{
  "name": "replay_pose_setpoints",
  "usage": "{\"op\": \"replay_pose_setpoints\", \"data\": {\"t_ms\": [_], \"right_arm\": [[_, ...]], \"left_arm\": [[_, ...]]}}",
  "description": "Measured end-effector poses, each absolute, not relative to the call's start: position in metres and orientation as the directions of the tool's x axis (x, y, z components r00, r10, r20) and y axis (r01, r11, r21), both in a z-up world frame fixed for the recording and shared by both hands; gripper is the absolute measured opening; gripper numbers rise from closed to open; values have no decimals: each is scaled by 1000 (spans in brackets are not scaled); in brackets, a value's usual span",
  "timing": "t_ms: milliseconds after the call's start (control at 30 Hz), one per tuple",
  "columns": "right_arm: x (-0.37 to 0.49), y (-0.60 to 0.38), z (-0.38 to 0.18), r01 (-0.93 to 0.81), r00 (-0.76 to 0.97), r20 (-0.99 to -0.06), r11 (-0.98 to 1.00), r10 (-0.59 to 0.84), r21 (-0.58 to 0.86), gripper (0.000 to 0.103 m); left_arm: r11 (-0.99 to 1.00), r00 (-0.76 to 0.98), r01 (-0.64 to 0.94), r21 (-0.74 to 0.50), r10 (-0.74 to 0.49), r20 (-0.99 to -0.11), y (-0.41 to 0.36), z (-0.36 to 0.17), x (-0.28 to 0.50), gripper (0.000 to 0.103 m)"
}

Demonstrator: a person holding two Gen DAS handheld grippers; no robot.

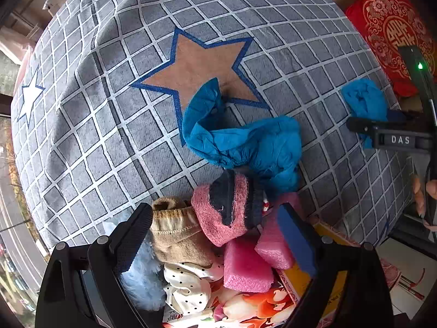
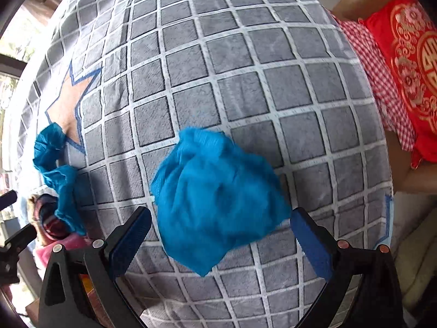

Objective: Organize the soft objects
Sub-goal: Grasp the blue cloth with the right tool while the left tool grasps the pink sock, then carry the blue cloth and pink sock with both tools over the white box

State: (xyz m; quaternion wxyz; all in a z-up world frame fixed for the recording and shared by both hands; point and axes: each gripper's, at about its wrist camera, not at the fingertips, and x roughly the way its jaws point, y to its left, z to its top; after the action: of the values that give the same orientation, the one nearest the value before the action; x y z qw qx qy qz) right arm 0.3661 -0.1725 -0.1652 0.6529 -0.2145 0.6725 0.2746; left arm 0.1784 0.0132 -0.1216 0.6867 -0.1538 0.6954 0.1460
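Note:
In the left wrist view my left gripper [image 1: 214, 210] stands open, pointing down over a pile of soft things. The pile holds a pink and navy sock [image 1: 226, 213], a tan sock [image 1: 177, 235], pink foam blocks [image 1: 245, 270], a polka-dot cloth [image 1: 188, 289] and a pale blue fluffy piece [image 1: 142, 281]. A crumpled blue cloth [image 1: 245, 142] lies just beyond the pile. In the right wrist view my right gripper [image 2: 221, 213] hangs open over a second blue cloth [image 2: 215, 205], which sits between the fingers with small gaps either side. The first blue cloth [image 2: 57, 169] shows at the left.
Everything rests on a bed with a grey checked cover [image 1: 136, 136] printed with stars. A colourfully printed box [image 1: 273, 309] lies under the pile at the near edge. A red embroidered cushion [image 2: 409, 76] and a red-white checked cloth [image 2: 382, 87] lie at the right.

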Motion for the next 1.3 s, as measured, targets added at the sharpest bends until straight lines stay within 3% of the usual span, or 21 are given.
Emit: {"op": "replay_pose_setpoints", "data": {"t_ms": [500, 933, 967, 1000, 1033, 1100, 1167, 1233, 1300], "right_arm": [[350, -128, -181, -720, -7, -1000, 694, 10, 12, 103], [357, -123, -192, -732, -2, -1000, 681, 8, 7, 103], [356, -124, -192, -732, -2, -1000, 681, 8, 7, 103], [355, -124, -191, -733, -2, -1000, 681, 8, 7, 103], [354, -125, -191, -733, 1, -1000, 681, 8, 5, 101], [352, -132, -183, -729, 16, -1000, 685, 24, 5, 87], [352, -133, -173, -735, 30, -998, 678, 46, 9, 56], [353, -134, -168, -742, 11, -997, 669, 76, 43, 44], [355, -137, -165, -733, -14, -995, 675, 100, 78, 41]], "left_arm": [[857, 9, -514, -16, -13, -1000, 50, -150, 212, 93], [919, -80, -394, 3, -31, -996, 25, -157, 192, 91], [921, -85, -390, -1, -37, -996, 23, -160, 194, 85], [923, -92, -384, -4, -42, -995, 22, -164, 196, 69], [928, -106, -373, -2, -44, -993, 20, -168, 198, 61], [930, -104, -366, -37, -80, -991, 13, -175, 200, 34], [931, -93, -362, -53, -93, -991, 6, -178, 202, 24], [929, -67, -365, -60, -90, -994, 1, -172, 198, 20], [916, -23, -394, -79, -96, -995, 1, -159, 193, 20]]}}
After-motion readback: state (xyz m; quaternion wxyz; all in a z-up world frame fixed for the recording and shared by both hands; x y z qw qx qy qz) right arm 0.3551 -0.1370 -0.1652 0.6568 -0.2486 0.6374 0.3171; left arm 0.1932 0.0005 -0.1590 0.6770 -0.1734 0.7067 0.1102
